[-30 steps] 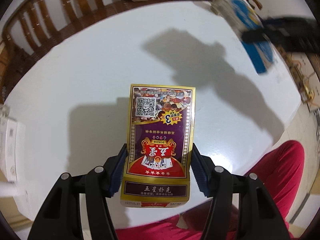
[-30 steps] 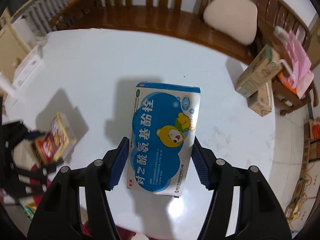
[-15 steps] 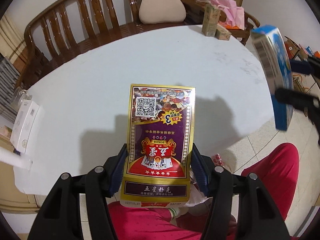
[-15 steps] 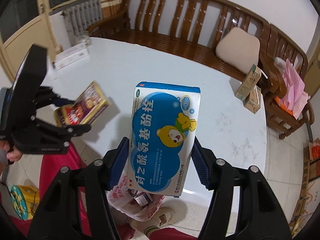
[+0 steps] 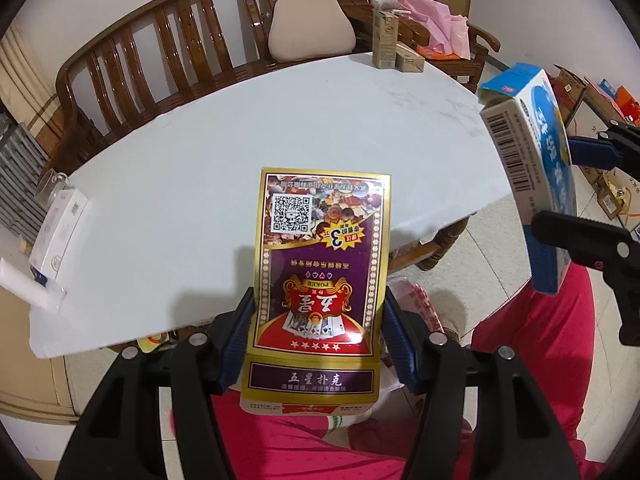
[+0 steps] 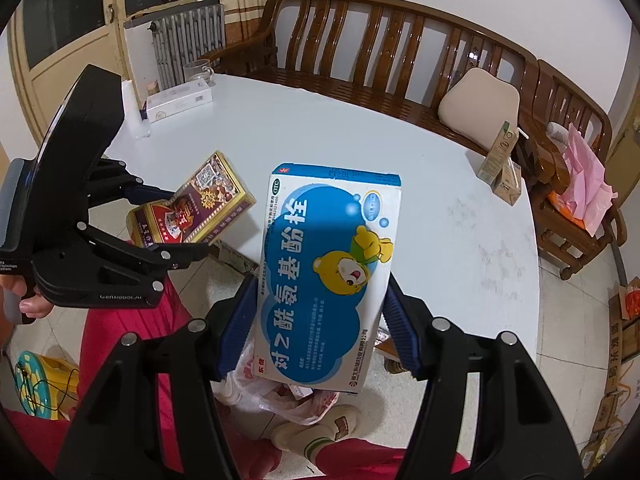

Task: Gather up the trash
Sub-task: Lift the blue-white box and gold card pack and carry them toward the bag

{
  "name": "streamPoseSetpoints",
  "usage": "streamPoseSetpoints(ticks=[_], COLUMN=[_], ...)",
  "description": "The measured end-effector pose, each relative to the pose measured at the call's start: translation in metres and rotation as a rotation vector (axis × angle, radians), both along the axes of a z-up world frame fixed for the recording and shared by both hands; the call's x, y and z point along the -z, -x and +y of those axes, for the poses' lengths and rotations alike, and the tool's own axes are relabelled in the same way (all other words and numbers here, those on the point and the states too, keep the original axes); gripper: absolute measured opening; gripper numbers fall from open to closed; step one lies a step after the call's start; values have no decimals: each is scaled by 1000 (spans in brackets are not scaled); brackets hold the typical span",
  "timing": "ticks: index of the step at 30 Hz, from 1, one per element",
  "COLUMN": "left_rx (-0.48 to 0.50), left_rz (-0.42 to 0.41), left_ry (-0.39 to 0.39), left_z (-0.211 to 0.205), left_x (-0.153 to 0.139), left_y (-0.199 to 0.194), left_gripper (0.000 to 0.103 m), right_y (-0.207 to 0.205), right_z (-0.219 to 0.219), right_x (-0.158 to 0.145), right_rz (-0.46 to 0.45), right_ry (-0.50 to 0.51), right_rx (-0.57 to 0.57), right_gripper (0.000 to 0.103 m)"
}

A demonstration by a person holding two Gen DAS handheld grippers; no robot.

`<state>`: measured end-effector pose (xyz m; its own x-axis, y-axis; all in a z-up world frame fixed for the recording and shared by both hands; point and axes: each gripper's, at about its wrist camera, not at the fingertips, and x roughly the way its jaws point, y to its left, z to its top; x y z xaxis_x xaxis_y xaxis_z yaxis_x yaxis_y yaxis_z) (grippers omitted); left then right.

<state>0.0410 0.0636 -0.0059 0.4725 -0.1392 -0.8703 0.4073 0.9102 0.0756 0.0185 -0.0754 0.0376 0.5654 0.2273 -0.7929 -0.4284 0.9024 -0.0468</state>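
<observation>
My left gripper (image 5: 318, 340) is shut on a gold and purple playing-card box (image 5: 320, 264), its blue pads pressing both long sides. The same card box (image 6: 196, 204) shows at the left of the right wrist view, held off the table's near edge. My right gripper (image 6: 316, 324) is shut on a blue and white medicine box (image 6: 328, 272) with a cartoon bear; that medicine box (image 5: 528, 160) appears at the right edge of the left wrist view. Below both, on the floor, lies a plastic trash bag (image 6: 280, 392) partly hidden by the boxes.
The white round table (image 5: 240, 152) carries two small cartons (image 5: 394, 50) at its far side and a white box (image 5: 58, 228) with a glass at its left. A wooden bench (image 6: 400, 52) with a beige cushion stands behind. A person's red trousers (image 5: 532, 340) and slipper (image 6: 332, 428) are near the bag.
Both grippers have pulled back from over the table to beyond its near edge, each still holding its box. The floor, the bag and the red trousers have come into view beneath them.
</observation>
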Motion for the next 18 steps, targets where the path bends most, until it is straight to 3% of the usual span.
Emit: streamPoseSetpoints(ticks=[9,18], left_rx=[0,-32], left_rz=[60,156], left_ry=[38,102], left_z=[-8,-12], left_x=[35,78], left_y=[25,25], left_gripper=[58,58], right_y=[30,44], right_z=[1,-8], right_x=[34,85], right_rz=[26,95], right_ry=[14,9], right_rx=[9,68], right_gripper=[61,61])
